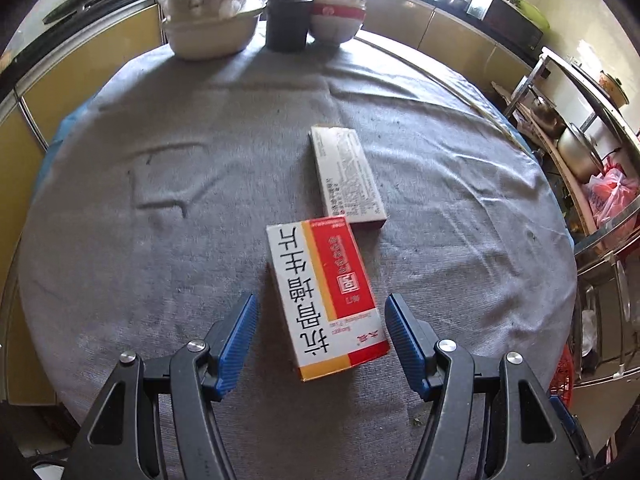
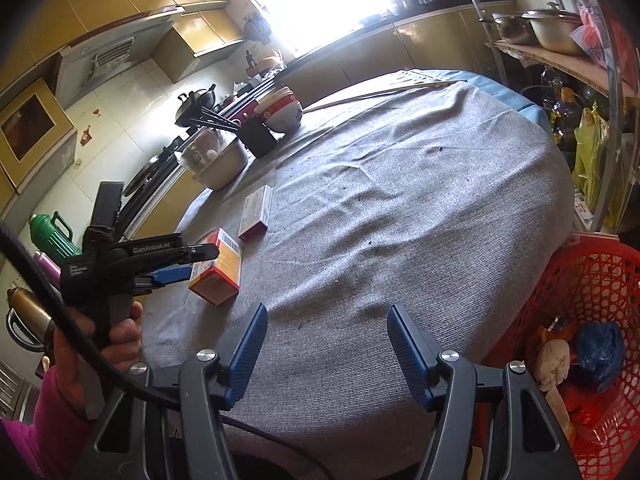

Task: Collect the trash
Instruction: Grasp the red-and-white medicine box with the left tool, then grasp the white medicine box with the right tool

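Observation:
A red, white and orange medicine box lies flat on the grey tablecloth. My left gripper points down at it, open, with the box's near half between the blue pads and a gap on each side. Behind it lies a second, white and maroon box. The right wrist view shows the same boxes, with a hand holding the left gripper beside the nearer one. My right gripper stands open over bare cloth with nothing between its fingers.
A red mesh basket with trash in it sits at the table's right edge. At the far edge stand a covered bowl, a black cup with chopsticks and a red-and-white bowl. A shelf with pots is on the right.

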Available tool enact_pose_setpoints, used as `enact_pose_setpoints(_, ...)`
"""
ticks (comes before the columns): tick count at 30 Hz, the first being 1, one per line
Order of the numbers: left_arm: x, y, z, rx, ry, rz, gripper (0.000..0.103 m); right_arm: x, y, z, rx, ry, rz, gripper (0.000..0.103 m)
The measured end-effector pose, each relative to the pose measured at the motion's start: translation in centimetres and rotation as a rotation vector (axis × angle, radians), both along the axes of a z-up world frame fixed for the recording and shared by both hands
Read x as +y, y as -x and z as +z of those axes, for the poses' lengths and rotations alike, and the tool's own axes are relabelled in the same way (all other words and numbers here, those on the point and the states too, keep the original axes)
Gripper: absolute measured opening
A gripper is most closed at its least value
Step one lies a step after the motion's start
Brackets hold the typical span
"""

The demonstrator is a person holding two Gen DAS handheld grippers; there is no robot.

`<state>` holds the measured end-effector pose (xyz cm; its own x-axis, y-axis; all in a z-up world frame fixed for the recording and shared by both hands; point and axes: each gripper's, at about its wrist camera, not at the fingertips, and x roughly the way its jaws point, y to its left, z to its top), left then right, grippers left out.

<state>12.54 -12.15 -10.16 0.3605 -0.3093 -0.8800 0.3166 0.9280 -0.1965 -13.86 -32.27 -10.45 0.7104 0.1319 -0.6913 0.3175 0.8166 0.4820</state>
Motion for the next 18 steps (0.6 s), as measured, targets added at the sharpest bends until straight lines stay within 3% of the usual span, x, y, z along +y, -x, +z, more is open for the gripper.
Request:
enact_pose_setpoints(3, 0.8, -0.2, -0.2, 0.003, 0.032, 0.021, 0.065, 0.2, -0.2, 0.0, 0.001, 0.008, 0.003, 0.067)
enact_pose_setpoints(5, 1.3, -0.3, -0.2, 0.002, 0.051, 0.03, 0.05, 0.4, -0.5, 0.1, 0.002, 0.017, 0.006, 0.067)
enact_pose_setpoints(12, 3.7, -0.7, 0.0, -0.025, 0.042, 0.058, 0.05, 1.9, -3.9, 0.3, 0.015, 0.051, 0.071, 0.067)
enact_pose_setpoints(18, 6.7, -0.5, 0.4, -0.057, 0.013, 0.094, 0.05, 4.0, -9.6, 0.0, 0.03, 0.053, 0.144, 0.066)
